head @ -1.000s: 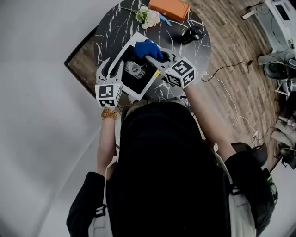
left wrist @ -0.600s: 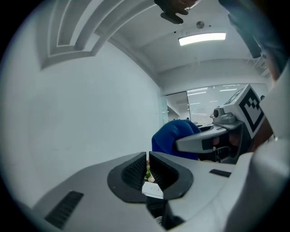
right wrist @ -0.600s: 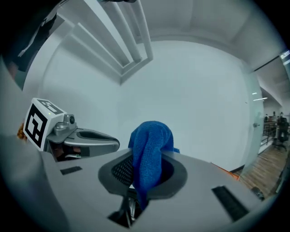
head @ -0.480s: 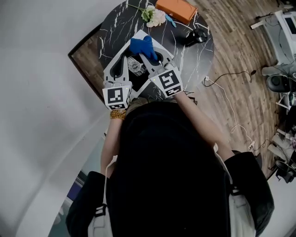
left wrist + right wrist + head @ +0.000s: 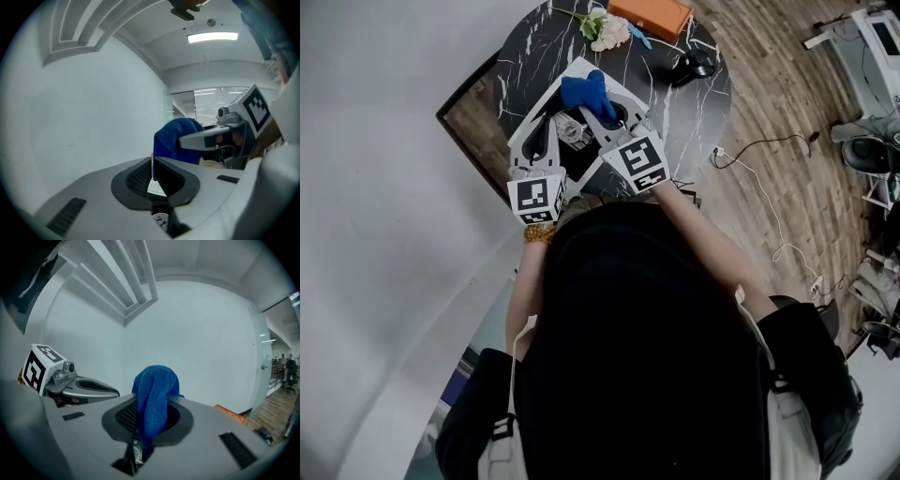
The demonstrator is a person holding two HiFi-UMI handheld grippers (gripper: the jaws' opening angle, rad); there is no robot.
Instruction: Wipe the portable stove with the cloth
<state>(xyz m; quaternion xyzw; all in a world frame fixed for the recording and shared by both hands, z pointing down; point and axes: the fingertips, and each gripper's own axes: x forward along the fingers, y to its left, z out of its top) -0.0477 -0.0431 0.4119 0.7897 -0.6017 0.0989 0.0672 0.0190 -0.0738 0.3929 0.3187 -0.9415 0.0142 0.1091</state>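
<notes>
The white portable stove (image 5: 542, 111) with a black top and a round burner (image 5: 574, 132) lies cornerwise on the black marble table (image 5: 675, 105). My right gripper (image 5: 598, 111) (image 5: 151, 414) is shut on the blue cloth (image 5: 584, 92) (image 5: 154, 392), which bunches above the jaws over the stove's far part. My left gripper (image 5: 549, 123) (image 5: 153, 165) is shut over the stove's left side, close beside the cloth (image 5: 174, 138). A thin white sliver shows in the gap behind its pads; what it is I cannot tell. Each gripper view shows the other gripper alongside.
An orange box (image 5: 649, 14) and a bunch of flowers (image 5: 605, 29) sit at the table's far edge, a black object (image 5: 694, 66) at its right. A brown board (image 5: 473, 120) lies left of the table. A cable (image 5: 759, 183) trails over the wood floor.
The left gripper's jaws have gone from spread to shut, and it has moved in over the stove's left side. The right gripper has rolled a little, with the cloth still in it.
</notes>
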